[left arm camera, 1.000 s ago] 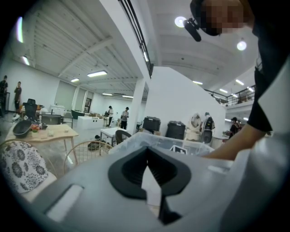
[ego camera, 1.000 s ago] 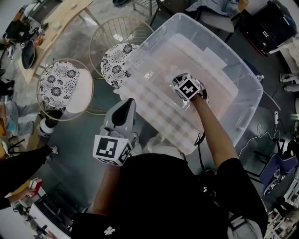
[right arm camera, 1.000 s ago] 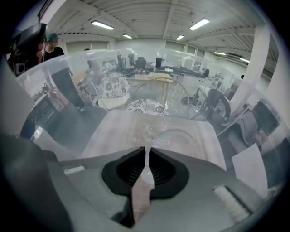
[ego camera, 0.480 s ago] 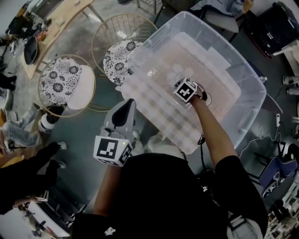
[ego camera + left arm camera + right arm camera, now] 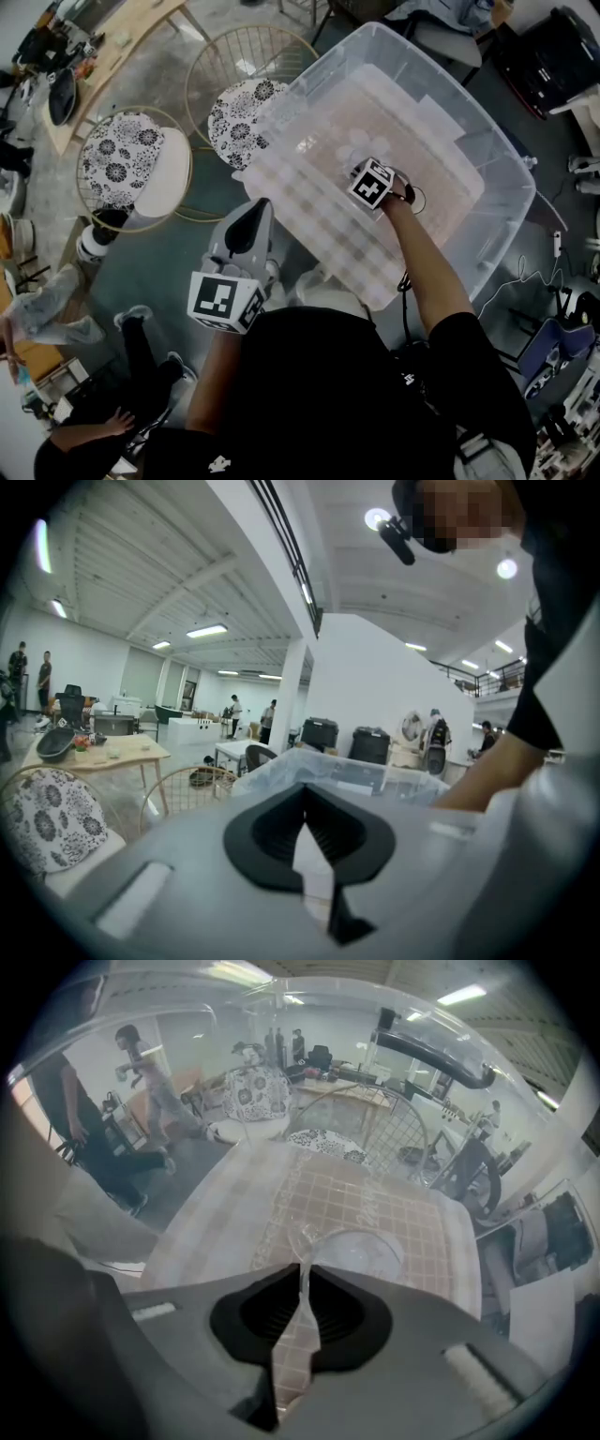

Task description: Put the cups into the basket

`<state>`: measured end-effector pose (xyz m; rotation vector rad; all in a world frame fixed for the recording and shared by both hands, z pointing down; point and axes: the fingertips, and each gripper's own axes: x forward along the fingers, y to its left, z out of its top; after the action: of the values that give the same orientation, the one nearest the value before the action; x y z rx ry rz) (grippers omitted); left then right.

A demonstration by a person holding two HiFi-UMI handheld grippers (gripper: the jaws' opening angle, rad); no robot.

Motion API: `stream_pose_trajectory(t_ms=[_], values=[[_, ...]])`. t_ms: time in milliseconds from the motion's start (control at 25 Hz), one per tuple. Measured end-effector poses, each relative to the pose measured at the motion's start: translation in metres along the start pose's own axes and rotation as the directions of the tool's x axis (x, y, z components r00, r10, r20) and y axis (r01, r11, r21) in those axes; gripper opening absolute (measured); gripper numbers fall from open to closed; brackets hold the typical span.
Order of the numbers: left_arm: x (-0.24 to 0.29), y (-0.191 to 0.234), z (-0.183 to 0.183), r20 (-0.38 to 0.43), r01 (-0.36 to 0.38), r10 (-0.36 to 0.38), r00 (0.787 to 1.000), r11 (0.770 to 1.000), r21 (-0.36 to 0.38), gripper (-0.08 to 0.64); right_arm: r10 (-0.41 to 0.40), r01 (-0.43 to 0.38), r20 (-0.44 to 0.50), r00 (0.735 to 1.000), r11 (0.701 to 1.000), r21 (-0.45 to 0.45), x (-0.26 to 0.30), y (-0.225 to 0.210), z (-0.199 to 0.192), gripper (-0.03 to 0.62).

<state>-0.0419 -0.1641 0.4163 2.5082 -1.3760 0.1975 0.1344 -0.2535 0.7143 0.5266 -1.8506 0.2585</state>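
While the left gripper (image 5: 305, 834) hangs pressed together and empty outside, the right gripper (image 5: 302, 1283) reaches low inside the bin (image 5: 507, 217). Its jaws have just been easing apart around the rim of a clear cup (image 5: 362, 1252). This looks like the release step: next it should spread fully and lift straight out without tipping the cup.

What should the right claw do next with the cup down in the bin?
Probably finish opening, then lift straight out: the right claw has just been opening, the clear cup has its wall pinched between the jaws, and it looks set down on the checked liner.
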Motion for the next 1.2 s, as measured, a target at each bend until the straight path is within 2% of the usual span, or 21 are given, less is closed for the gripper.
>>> stream_pose_trajectory(t_ms=[240, 480, 720, 960, 1200], values=[[0.0, 0.001, 0.004, 0.009, 0.003, -0.004, 1.0, 1.0, 0.007, 0.006, 0.032, -0.032, -0.009, 0.999, 0.999, -0.022, 0.0, 0.008, -0.001, 0.034], [0.002, 0.0, 0.006, 0.02, 0.02, -0.02, 1.0, 1.0, 0.003, 0.006, 0.031, -0.031, 0.011, 0.999, 0.999, -0.012, -0.013, 0.005, 0.003, 0.086], [0.005, -0.004, 0.011, 0.032, 0.06, -0.061, 0.998, 0.998, 0.005, 0.006, -0.004, -0.006, 0.111, 0.994, 0.996, 0.086, -0.046, 0.0, 0.01, 0.076], [0.002, -0.009, 0.018, 0.049, 0.109, -0.109, 0.993, 0.994, 0.011, 0.006, -0.101, 0.072, 0.235, 0.967, 0.989, 0.128, -0.101, -0.005, 0.031, 0.025], [-0.001, -0.013, 0.022, 0.065, 0.167, -0.168, 0.984, 0.986, 0.013, 0.006, -0.218, 0.162, 0.348, 0.912, 0.97, 0.183, -0.16, -0.002, 0.057, 0.005]])
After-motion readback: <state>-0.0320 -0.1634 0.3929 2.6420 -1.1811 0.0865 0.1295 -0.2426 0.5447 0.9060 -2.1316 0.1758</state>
